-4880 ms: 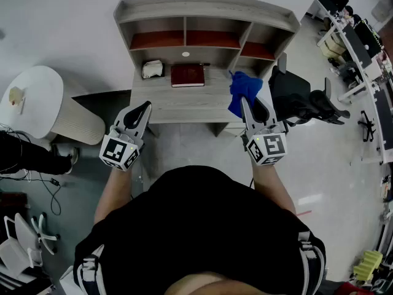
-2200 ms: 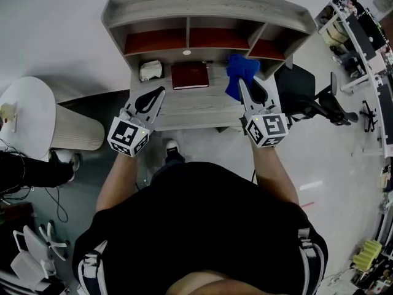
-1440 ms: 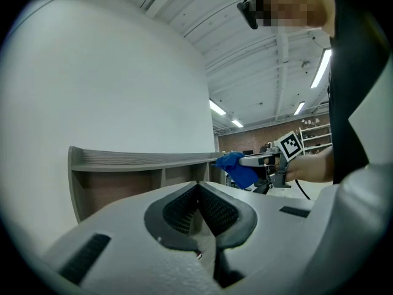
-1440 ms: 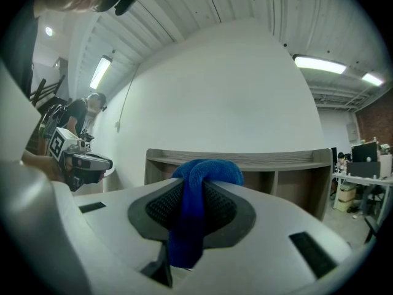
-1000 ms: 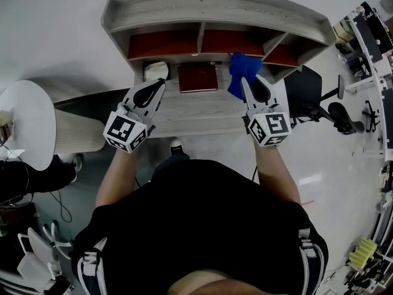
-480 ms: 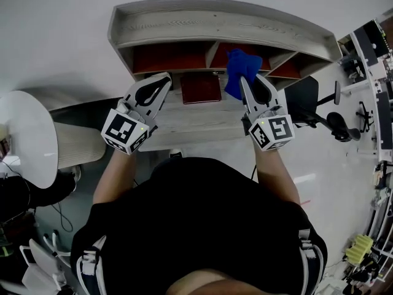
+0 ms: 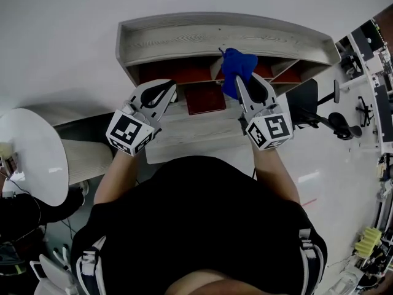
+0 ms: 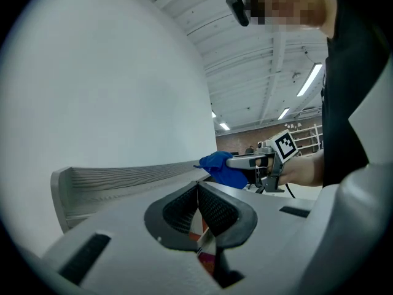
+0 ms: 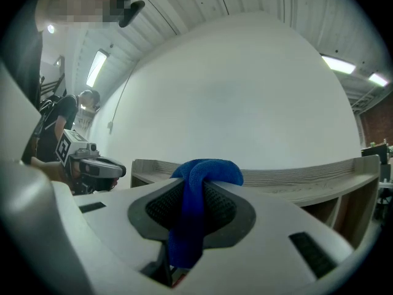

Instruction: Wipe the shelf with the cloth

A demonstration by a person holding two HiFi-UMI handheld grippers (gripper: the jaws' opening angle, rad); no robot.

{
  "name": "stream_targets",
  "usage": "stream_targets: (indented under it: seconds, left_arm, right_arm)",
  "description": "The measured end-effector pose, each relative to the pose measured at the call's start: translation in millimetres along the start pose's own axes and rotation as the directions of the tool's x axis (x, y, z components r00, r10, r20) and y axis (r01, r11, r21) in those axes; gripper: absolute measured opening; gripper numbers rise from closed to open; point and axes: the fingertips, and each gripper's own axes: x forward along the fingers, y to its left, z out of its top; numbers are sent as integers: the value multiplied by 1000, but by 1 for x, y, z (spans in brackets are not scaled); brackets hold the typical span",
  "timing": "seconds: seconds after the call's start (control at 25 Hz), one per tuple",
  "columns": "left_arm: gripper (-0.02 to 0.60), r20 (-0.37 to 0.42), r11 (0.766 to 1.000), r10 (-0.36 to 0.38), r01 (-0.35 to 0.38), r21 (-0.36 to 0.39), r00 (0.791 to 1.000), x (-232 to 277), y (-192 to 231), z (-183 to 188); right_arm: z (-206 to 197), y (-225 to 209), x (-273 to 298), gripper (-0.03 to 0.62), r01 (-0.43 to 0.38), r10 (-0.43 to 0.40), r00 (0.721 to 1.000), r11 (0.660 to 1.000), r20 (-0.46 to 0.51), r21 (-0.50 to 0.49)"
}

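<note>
Gripping the blue cloth (image 9: 206,171), the right gripper (image 7: 237,80) has its jaws clenched on a bunched fold, w/ a lump poking out past the tips and a tail hanging down btwn them. Cloth sits at the front edge of the shelf (image 7: 184,39) top board, about mid-width; can't tell if it touches the wood yet. Left gripper (image 8: 198,186) is closed on nothing, tips pressed together, hovering over the desk (image 7: 184,141) just beside the red book (image 7: 206,98).

Risks, as I judge them:
- Hold is on a small wad only. Dragging it across that grainy board could tug it loose, esp. if pressed hard.
- Top board has a raised lip at back and ends; the cloth or the jaw tips could catch there.
- Loose tail may trail into the cubby below, so the wipe covers little.
- Idle left gripper is close enough to nudge the book if both arms swing together.
</note>
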Motion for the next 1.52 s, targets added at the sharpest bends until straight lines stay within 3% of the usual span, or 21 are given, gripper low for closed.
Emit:
stream_targets:
  seconds: [0.28,0.6,1.2,1.52]
  left_arm:
    - [15,-7,1000,-19,19,10,1000,2,7,1]
    - [15,-28,1000,11,-10,18,1000,15,4,-1]
    - [15,-48,990,136,-135,31,989,36,-6,6]
    - [15,-43,977,211,-209,33,977,12,5,7]
  right_arm:
    - [2,-2,9,86,21,-21,1000,1000,15,16]
    - [2,-13,10,86,-16,15,1000,1000,20,17]
    - [16,-30,21,86,-187,188,982,982,24,-29]
    - [49,-20,56,86,-244,253,965,961,65,-128]
